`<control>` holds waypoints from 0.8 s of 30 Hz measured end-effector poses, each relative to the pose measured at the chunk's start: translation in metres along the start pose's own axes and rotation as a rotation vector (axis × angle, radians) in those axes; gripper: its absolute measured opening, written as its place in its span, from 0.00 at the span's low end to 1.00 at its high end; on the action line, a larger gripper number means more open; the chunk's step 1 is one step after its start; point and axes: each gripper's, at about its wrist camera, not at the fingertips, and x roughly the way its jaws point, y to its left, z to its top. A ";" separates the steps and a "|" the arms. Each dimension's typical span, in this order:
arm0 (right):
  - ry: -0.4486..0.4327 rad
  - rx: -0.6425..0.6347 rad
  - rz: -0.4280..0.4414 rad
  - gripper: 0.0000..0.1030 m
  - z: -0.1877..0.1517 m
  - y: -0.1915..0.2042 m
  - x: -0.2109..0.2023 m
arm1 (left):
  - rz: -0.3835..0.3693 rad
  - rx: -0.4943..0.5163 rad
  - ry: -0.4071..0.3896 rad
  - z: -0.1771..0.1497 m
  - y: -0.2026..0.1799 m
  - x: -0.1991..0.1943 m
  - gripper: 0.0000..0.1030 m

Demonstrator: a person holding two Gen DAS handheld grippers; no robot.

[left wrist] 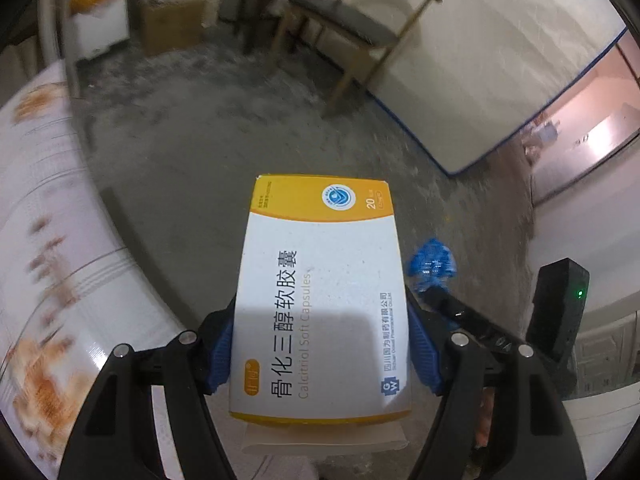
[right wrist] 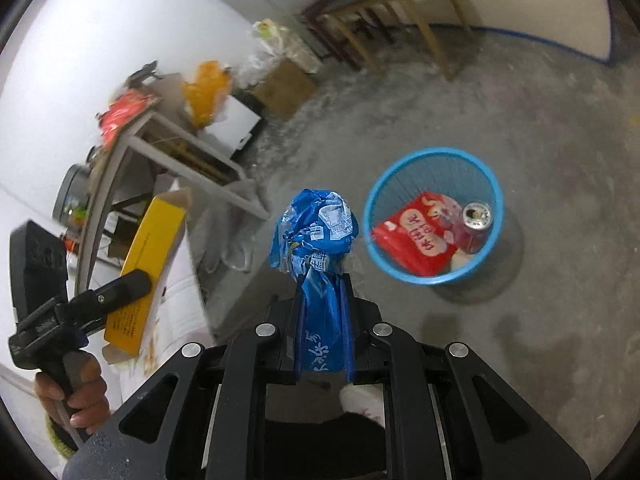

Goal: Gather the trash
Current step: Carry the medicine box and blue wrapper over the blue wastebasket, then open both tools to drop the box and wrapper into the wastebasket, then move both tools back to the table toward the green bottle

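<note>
Above open floor, tools (left wrist: 320, 348) (right wrist: 322, 332) beside bin (right wrist: 434, 152)

box (left wrist: 320, 300) white, yellow bands | wrapper (right wrist: 316, 240) blue | basket (right wrist: 376, 200) blue | pack (right wrist: 416, 236) red, possibly patterned

- Left wrist view: looks down along its fingers at grey floor, close behind the medicine box (left wrist: 320, 300).
- Right wrist view: faces floor, blue basket (right wrist: 434, 160) ahead-right.
- Shared: box (right wrist: 146, 264), wooden chair (left wrist: 352, 28).
</note>
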 end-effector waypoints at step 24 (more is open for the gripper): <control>-0.029 0.037 -0.035 0.55 0.013 -0.031 0.017 | 0.027 -0.080 -0.138 -0.003 0.026 -0.032 0.87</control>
